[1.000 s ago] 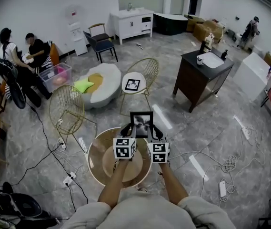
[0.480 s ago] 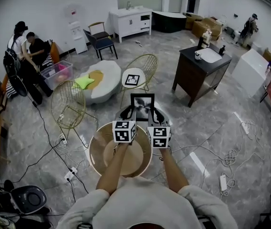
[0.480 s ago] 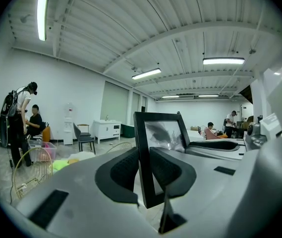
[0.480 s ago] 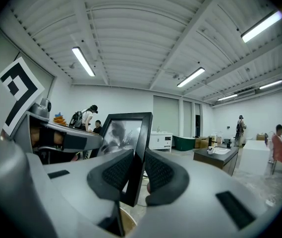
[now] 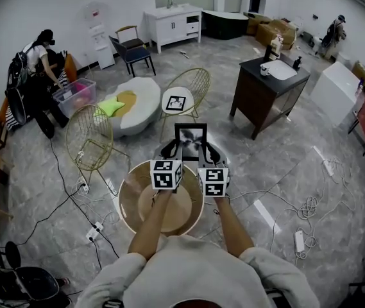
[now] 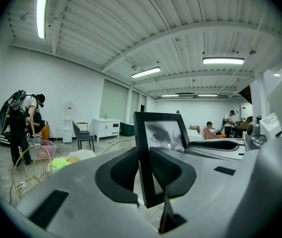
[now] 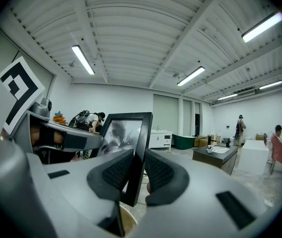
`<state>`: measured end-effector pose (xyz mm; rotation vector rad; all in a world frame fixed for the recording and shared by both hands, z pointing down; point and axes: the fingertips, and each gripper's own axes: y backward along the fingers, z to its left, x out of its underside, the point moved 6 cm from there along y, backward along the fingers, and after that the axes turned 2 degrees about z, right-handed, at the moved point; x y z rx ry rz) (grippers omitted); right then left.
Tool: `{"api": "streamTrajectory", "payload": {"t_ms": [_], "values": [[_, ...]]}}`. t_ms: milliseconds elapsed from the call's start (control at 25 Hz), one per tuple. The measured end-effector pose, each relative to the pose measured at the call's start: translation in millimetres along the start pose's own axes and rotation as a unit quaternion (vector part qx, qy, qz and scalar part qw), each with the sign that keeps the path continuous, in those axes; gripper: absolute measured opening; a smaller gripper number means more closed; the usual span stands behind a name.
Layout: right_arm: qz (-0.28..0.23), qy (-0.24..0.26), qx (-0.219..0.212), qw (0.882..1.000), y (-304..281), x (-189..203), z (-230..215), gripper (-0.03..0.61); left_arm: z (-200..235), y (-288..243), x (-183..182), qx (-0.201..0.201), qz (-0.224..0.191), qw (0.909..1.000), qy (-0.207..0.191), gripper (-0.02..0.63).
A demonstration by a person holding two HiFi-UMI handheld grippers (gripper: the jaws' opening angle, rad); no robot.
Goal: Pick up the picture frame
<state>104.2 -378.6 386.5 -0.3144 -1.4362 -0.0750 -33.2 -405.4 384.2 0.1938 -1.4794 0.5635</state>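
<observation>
Left tongs (image 6: pixel 144 168) clenched on the left edge of the black picture frame (image 6: pixel 163 133); right tongs (image 7: pixel 133 175) clenched on its right edge, pads pressed to front and back. The frame is held upright in the air between them, over the far rim of the round tabletop (image 5: pixel 126 201). Two gold wire chairs (image 5: pixel 91 140) stand beyond on the grey marbled floor (image 5: pixel 278 172).
</observation>
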Motion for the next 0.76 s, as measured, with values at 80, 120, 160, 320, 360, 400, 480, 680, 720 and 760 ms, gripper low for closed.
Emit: {"api": "streamTrajectory", "payload": {"t_ms": [80,120,160,320,360,400,480,680,720,760], "values": [[0.0,0.0,-0.001,1.0,-1.4,-0.6,0.4,0.075,1.1,-0.3,-0.1,0.0,0.0,1.0,-0.001,0.072],[0.0,0.0,-0.001,1.0,-2.0,-1.5,0.7,0.075,1.7,-0.2,-0.5,0.0,0.001,1.0,-0.001,0.071],[0.0,0.001,-0.001,1.0,-2.3,-2.3,1.3,0.075,2.5,0.1,-1.0,-0.001,0.002,1.0,-0.001,0.072],[0.001,0.001,-0.003,1.0,-3.3,-1.0,3.6,0.075,4.5,0.9,0.1,-0.001,0.004,1.0,-0.001,0.072],[0.001,0.001,-0.003,1.0,-3.2,-0.9,3.5,0.075,4.4,0.7,0.2,-0.001,0.003,1.0,-0.001,0.072],[0.002,0.002,-0.004,1.0,-3.1,-1.0,3.0,0.075,4.0,0.5,0.0,-0.001,0.003,1.0,-0.002,0.072],[0.003,0.003,-0.004,1.0,-2.8,-1.2,1.6,0.075,3.0,0.0,-0.4,0.0,0.005,1.0,-0.003,0.072],[0.003,0.002,-0.004,1.0,-3.3,-0.9,0.8,0.075,2.1,0.2,-1.2,0.001,0.006,1.0,-0.004,0.072],[0.004,0.001,-0.004,1.0,-3.1,-0.6,1.0,0.075,1.7,0.8,-1.2,0.001,0.006,1.0,-0.004,0.072],[0.005,0.0,-0.005,1.0,-2.9,-0.2,1.2,0.075,1.3,1.5,-1.1,0.001,0.006,1.0,-0.005,0.072]]}}
